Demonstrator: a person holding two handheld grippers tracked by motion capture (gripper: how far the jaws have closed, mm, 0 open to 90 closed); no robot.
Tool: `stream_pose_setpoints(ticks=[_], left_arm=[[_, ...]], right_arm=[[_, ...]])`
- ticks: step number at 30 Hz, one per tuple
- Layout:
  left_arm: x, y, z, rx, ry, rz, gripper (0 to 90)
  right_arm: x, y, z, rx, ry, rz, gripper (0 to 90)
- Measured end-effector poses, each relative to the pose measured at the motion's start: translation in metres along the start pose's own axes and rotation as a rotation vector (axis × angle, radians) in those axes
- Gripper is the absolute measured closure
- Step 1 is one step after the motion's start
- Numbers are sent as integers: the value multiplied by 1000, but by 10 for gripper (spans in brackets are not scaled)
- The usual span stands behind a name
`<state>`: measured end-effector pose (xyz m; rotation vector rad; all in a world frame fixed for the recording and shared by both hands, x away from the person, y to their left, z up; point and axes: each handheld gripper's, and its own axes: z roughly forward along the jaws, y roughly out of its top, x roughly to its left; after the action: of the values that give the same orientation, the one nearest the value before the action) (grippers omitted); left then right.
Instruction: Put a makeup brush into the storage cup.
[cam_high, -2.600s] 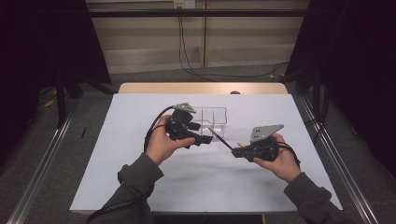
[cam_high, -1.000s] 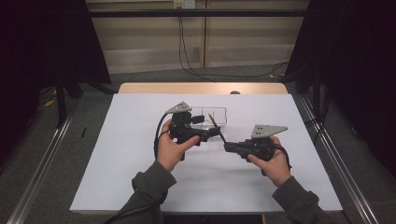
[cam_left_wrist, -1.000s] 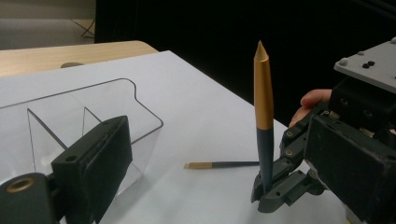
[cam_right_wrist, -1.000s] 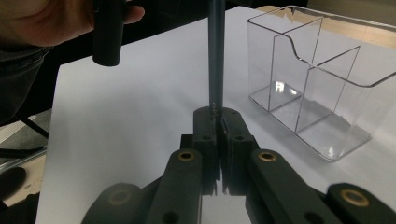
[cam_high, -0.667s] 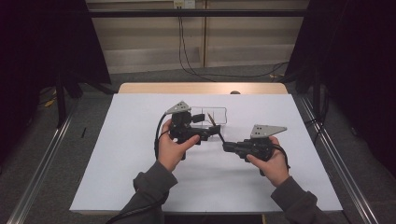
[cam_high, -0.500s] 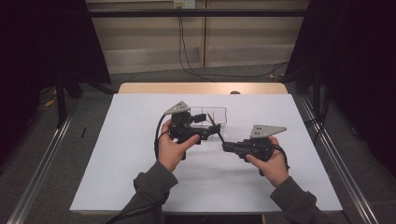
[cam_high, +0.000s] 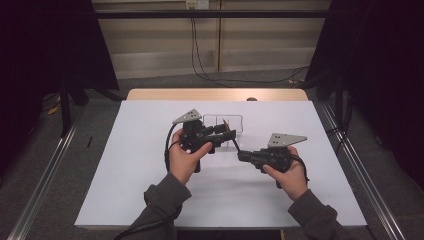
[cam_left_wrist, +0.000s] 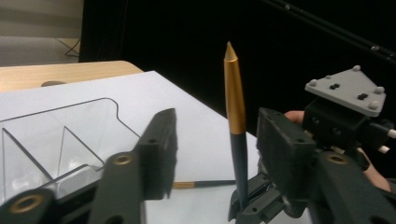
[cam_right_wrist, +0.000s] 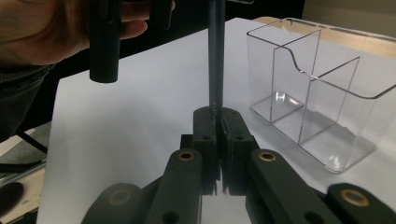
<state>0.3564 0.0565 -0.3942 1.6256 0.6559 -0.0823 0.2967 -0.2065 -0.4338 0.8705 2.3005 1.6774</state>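
High view, table: a white sheet (cam_high: 125, 170) covers the tabletop, and the person's two forearms come in from the bottom edge.
High view, left gripper (cam_high: 226, 135): held in the left hand (cam_high: 186, 155) near the middle of the sheet, its jaws pointing right toward the clear organizer (cam_high: 223, 123), which stands just behind them.
High view, right gripper (cam_high: 242, 155): held in the right hand (cam_high: 286, 172), a little nearer the person, its jaws pointing left toward the left gripper.
High view, pen (cam_high: 233, 143): a thin dark line slanting up from the right gripper's jaw tips to the left gripper's jaws.
Left gripper view, pen (cam_left_wrist: 235, 112): it stands nearly upright between the two black jaws, gold upper half tapering to a point, dark lower half running down into the right gripper (cam_left_wrist: 254, 205) below.
Left gripper view, jaw state: the jaws have just been closing and stand partly apart; the pen is between them, with a clear gap to the left jaw and close by the right one, so no pad presses on it.
Left gripper view, surroundings: the clear organizer (cam_left_wrist: 60, 140) with its dividers sits at left; a second pen (cam_left_wrist: 203, 184) lies flat on the sheet behind the jaws.
Right gripper view, jaw state: the right gripper (cam_right_wrist: 217, 126) is clamped tight on the dark barrel of the pen (cam_right_wrist: 215, 56), which rises straight up out of frame.
Right gripper view, surroundings: the clear organizer (cam_right_wrist: 322, 93) stands at right, apart from the pen; the left hand (cam_right_wrist: 51, 28) is at upper left.
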Motion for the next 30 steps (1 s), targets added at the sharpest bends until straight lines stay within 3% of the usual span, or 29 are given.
stream_pose_setpoints(ticks=[5,9,15,30], left_arm=[[-1,1,-2,-20,0,-7,635],[-3,3,-5,-27,2,-7,788],[-6,5,-4,-38,-13,-28,820],[-10,5,-1,-51,-28,-17,838]], right_arm=[[1,0,2,4,-5,-4,863],[1,1,2,1,-7,3,863],[2,2,4,1,-12,-3,863],[3,2,10,0,-7,10,861]])
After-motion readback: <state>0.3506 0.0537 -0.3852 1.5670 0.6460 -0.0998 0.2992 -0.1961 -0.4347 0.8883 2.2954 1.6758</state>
